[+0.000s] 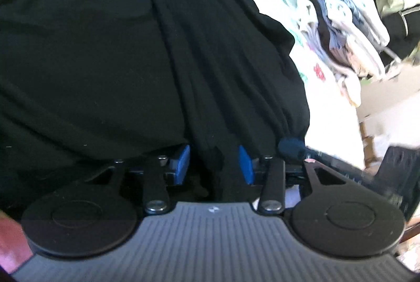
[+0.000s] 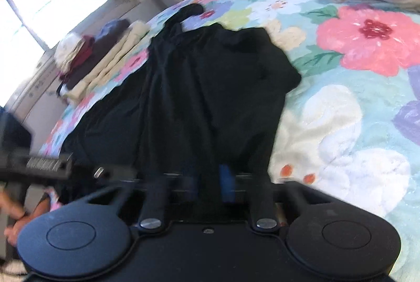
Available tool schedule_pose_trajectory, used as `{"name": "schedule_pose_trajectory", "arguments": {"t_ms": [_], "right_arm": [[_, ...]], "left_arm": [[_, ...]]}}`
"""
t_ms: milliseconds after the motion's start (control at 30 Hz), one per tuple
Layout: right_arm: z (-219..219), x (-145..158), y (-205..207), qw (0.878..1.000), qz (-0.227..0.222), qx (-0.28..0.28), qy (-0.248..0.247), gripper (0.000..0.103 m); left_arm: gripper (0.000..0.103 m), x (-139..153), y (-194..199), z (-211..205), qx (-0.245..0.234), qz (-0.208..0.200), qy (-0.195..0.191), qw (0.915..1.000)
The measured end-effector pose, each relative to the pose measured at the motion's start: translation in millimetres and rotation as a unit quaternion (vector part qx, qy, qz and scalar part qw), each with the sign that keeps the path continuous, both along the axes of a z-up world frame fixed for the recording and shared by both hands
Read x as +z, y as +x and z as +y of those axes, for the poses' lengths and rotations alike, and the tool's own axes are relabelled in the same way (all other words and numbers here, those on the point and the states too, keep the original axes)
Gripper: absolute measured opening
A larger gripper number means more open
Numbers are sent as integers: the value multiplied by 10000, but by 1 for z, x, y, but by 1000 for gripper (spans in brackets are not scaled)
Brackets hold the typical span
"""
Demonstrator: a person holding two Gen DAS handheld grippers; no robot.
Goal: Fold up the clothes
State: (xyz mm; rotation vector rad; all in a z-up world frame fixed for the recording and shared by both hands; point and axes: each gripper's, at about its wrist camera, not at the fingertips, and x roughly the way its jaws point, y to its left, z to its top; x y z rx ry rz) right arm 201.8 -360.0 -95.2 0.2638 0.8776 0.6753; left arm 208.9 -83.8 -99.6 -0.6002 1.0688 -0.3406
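— Cloth first: where is it, and who has hold of it?

— The black garment (image 2: 210, 87) lies spread on the flowered bedspread (image 2: 354, 124), its near edge bunched at both tools. The left gripper (image 1: 215, 163) has its blue pads part open with a thick fold between them — touching, though I can't tell how firmly. The right gripper (image 2: 208, 184) is nearly closed on the same near edge.

— What could spoil the fold?

— I'd judge the left hold is the weak one; a pull toward the far side could let that fold slide out, so the edge drops crooked. The bunched pleats could also get folded in.

— Anything in the way?

— A stack of folded clothes (image 1: 349, 27) sits near the garment's right edge, another pile (image 2: 94, 56) at the far left. Neither touches it.
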Motion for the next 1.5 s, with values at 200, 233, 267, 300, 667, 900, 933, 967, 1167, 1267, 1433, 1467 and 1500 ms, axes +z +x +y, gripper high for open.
{"name": "schedule_pose_trajectory", "arguments": {"t_ms": [200, 233, 267, 300, 667, 900, 933, 967, 1167, 1267, 1433, 1467, 1500], "right_arm": [[-1, 21, -19, 9984, -544, -129, 43, 6], [-4, 26, -20, 9979, -601, -185, 162, 6], [-7, 30, -21, 9971, -658, -242, 280, 6], [-11, 35, -24, 9964, -713, -267, 379, 6], [-28, 18, -56, 9984, -421, -282, -263, 6], [-20, 14, -62, 9961, -422, -356, -686, 6], [-20, 14, -63, 9959, -402, -373, -720, 6], [-21, 14, -64, 9957, -383, -390, -754, 6], [-21, 14, -71, 9935, -300, -468, -993, 5], [-12, 18, -74, 9903, -392, -406, -1269, 5], [-12, 18, -75, 9878, -328, -545, -1420, 4], [-13, 16, -75, 9880, -387, -576, -1381, 5], [-12, 16, -75, 9879, -431, -601, -1366, 13]], "left_arm": [[2, 10, -8, -22, -909, -517, 615, 9926], [2, 19, -14, -22, -961, -657, 555, 9917], [2, 29, -22, -23, -1033, -807, 519, 9900], [2, 39, -31, -26, -1121, -961, 506, 9877], [2, 33, -65, -72, -2020, -533, 1321, 9690], [3, 37, -62, -59, -1953, -474, 984, 9746], [3, 36, -61, -58, -1958, -479, 957, 9748], [3, 36, -58, -64, -1991, -488, 957, 9741], [3, 26, -53, -78, -2218, -345, 1102, 9682], [3, 24, -50, -71, -2167, -256, 967, 9711], [3, 27, -49, -68, -2167, -272, 869, 9720], [3, 29, -50, -68, -2169, -332, 893, 9715], [3, 31, -51, -68, -2129, -403, 966, 9715]]}}
